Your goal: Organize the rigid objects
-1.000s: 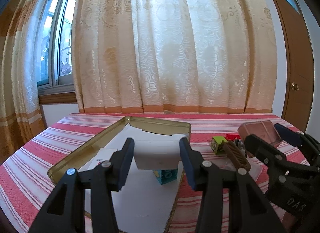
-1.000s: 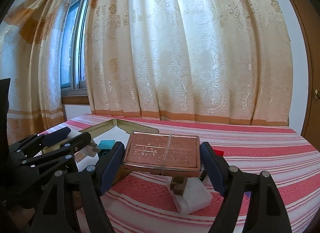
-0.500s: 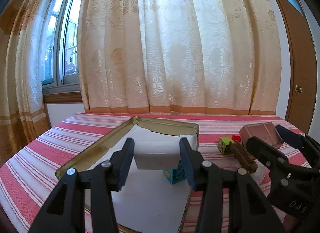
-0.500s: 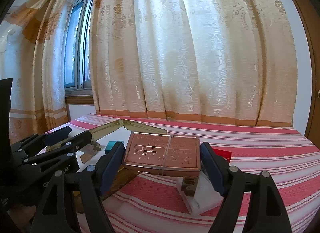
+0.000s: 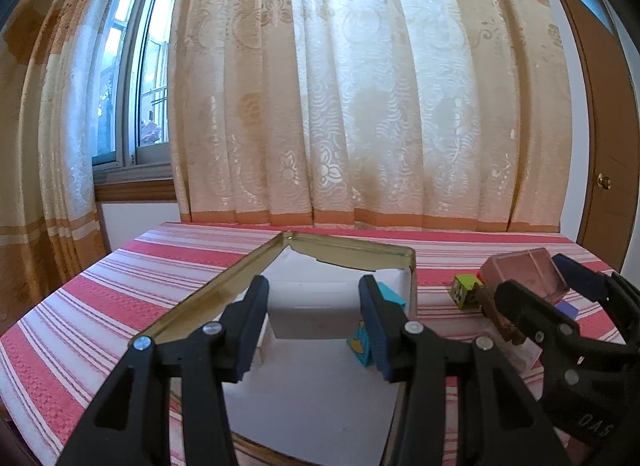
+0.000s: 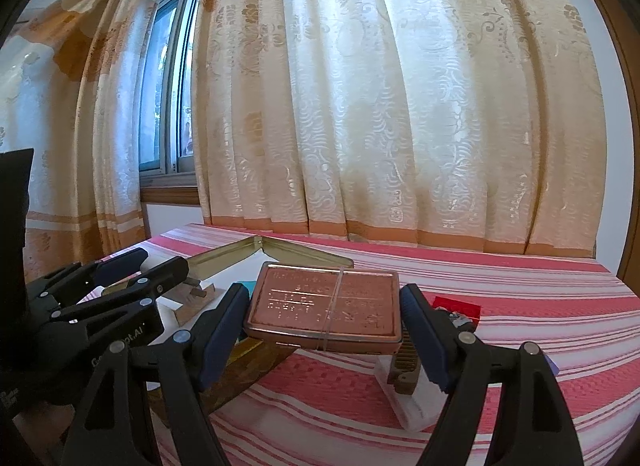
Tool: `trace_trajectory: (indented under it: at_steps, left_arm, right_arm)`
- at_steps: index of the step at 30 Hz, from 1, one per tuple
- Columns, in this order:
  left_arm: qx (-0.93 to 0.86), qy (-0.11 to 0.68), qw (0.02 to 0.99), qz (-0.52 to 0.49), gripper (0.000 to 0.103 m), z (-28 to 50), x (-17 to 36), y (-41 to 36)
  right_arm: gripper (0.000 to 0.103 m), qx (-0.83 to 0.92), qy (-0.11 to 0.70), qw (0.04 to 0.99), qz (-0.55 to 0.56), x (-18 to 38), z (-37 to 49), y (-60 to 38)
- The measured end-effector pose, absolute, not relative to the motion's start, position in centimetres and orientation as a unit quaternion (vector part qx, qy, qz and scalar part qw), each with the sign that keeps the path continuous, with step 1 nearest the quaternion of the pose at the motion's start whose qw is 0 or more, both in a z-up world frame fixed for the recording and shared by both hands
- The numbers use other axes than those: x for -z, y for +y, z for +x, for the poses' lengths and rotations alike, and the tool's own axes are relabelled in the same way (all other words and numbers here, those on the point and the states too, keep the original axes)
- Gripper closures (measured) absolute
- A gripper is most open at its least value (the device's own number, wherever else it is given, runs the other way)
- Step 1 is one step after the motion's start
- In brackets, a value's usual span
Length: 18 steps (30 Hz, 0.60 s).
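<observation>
My left gripper (image 5: 313, 293) is shut on a white block (image 5: 316, 320) and holds it just above the white-lined floor of a gold metal tray (image 5: 208, 298). A teal block (image 5: 362, 348) lies in the tray, partly hidden behind the left gripper's right finger. My right gripper (image 6: 324, 298) is shut on a flat copper tin (image 6: 328, 304) with a rubber band around it, held level over the striped tablecloth beside the tray's right rim. In the left wrist view the right gripper (image 5: 536, 278) and its tin (image 5: 520, 272) appear at the right.
A green cube (image 5: 464, 292), a red block (image 6: 456, 304), a purple block (image 5: 568, 310), a brown comb-like piece (image 6: 406, 362) and a white object (image 6: 416, 398) lie right of the tray. A wooden piece (image 6: 196, 302) sits in the tray (image 6: 224, 258). Curtains hang behind the table.
The left gripper with the white block has drifted slightly left over the tray, so the teal block now shows behind its right finger. Both grips are unchanged.
</observation>
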State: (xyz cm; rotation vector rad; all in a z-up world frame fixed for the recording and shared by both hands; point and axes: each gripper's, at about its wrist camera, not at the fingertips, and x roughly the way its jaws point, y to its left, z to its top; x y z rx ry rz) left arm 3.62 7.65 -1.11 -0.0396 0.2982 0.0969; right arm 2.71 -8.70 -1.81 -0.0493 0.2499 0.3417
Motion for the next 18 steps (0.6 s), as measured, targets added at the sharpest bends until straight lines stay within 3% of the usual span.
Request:
trace_trajectory:
  at_steps: [18]
  left_arm:
    - [-0.067,0.15,0.986,-0.019,0.057,3.3,1.1,9.4]
  right_arm:
    - [0.024,-0.192,0.124,0.973,-0.032,1.9,2.8,-6.6]
